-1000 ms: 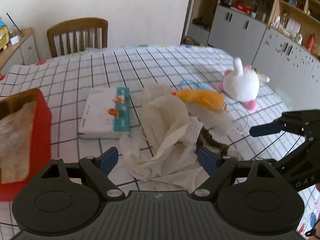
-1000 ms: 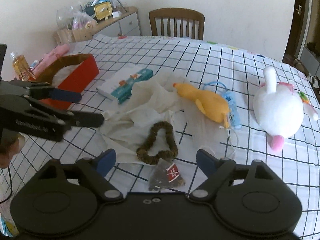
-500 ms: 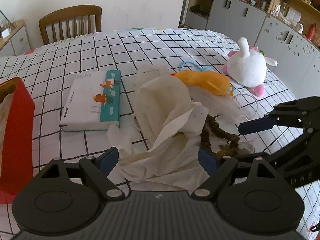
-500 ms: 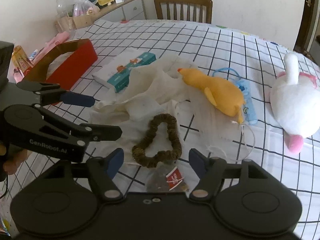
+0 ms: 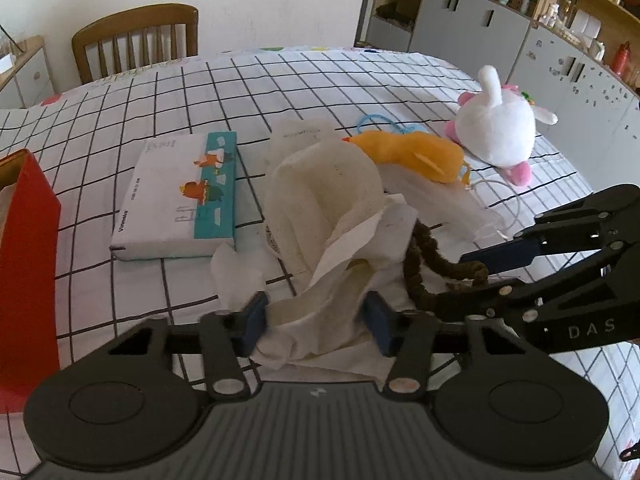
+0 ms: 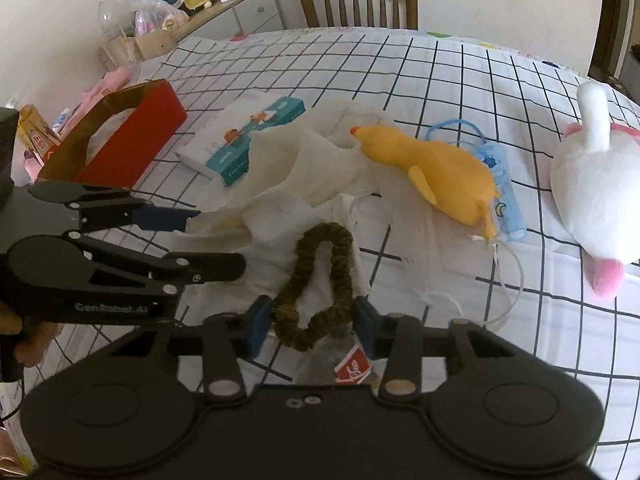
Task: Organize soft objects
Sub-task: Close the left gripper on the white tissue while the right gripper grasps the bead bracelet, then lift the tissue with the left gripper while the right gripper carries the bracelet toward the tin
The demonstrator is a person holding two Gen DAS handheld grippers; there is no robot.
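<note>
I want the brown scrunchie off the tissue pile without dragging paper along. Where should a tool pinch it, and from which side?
Pinch the near end of the brown scrunchie, where its loop narrows toward the right tool, coming from above on the near side. It lies flat as a long loop on the crumpled tissue, so that end probably lifts clear of paper. The right tool is closing around it now.

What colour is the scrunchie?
Dark olive-brown scrunchie; clearest in the right wrist view.

Wooden chair [image 5: 136, 38] behind checked table [image 5: 280, 84]; grey cabinets [image 5: 472, 20].
</note>
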